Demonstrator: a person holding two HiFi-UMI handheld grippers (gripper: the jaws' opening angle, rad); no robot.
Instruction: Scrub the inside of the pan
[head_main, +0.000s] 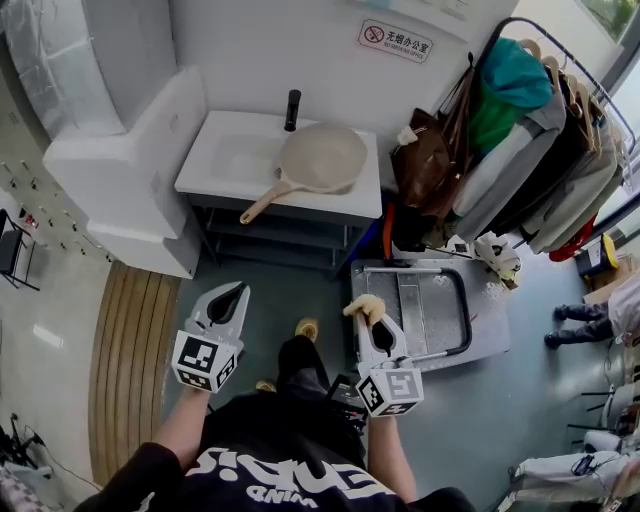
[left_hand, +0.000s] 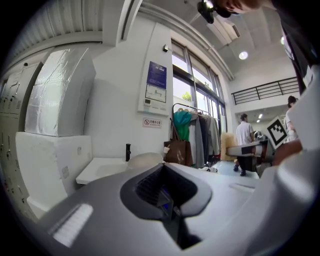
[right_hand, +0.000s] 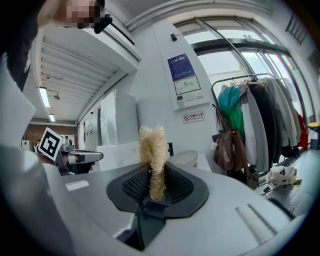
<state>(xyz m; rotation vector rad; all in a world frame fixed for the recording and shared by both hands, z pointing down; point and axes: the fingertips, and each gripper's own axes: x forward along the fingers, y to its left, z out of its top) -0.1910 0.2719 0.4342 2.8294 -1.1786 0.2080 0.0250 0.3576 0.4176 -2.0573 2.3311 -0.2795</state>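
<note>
Far wall, white, bearing a no-smoking sign (head_main: 395, 40). Below it, a white bench (head_main: 212, 182) with a moulded basin and a black tap (head_main: 292, 110).

Item 1: pan (head_main: 322, 157), pale beige, resting on the right part of the bench top, its handle pointing toward the near-left past the bench edge. Well apart from both tools.

Item 2: left hand-held gripper (left_hand: 163, 169), near left, jaws clenched together with nothing between them.

Item 3: right hand-held gripper (right_hand: 152, 169), near right, jaws clamped on a straw-coloured fibrous scrubber (right_hand: 152, 149) that stands upright above the pads.

Item 4: clothes rack (head_main: 545, 120), far right, hung with coats; a brown bag (head_main: 425, 160) hangs at its left end, beside the bench.

Item 5: folded platform trolley (head_main: 425, 310), flat on the grey floor, right of centre.
</note>
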